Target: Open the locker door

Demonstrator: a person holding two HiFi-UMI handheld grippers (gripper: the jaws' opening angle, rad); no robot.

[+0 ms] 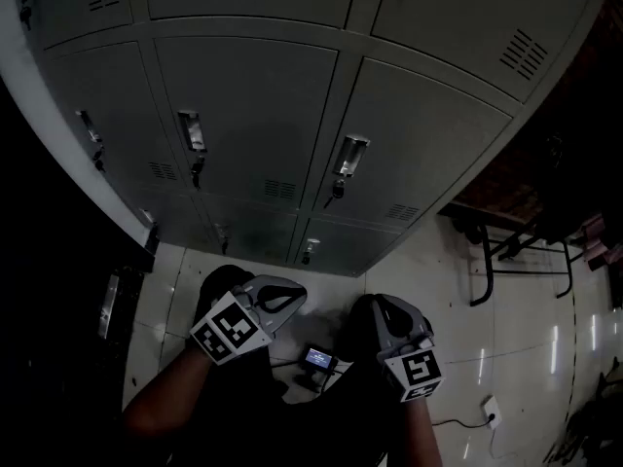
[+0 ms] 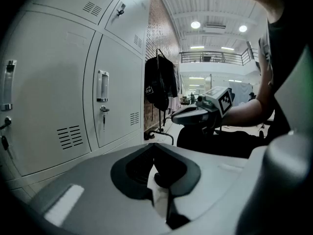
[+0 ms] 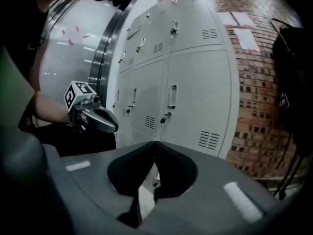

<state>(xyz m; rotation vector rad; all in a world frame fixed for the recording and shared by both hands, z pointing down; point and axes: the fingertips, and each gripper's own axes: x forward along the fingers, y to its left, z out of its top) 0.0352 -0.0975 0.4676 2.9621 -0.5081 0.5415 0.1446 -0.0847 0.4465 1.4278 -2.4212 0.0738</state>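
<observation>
A bank of grey lockers [image 1: 243, 115] stands in front of me with every door closed. The door [image 1: 419, 144] right of centre has a metal handle [image 1: 350, 154] and a key [image 1: 336, 191] below it. The neighbouring door [image 1: 253, 115] carries its own handle [image 1: 192, 129]. My left gripper [image 1: 290, 298] and right gripper [image 1: 382, 311] hang low, well short of the lockers, touching nothing. In the left gripper view the left gripper [image 2: 154, 146] has its jaws together and empty. In the right gripper view the right gripper [image 3: 155, 144] is likewise shut with nothing in it.
A small device with a lit screen [image 1: 318, 358] lies on the tiled floor between the grippers. A dark metal-legged bench [image 1: 506, 251] stands at the right, and a floor socket [image 1: 490, 412] with a cable is nearby. A black jacket [image 2: 159, 82] hangs past the lockers by a brick wall [image 3: 259, 82].
</observation>
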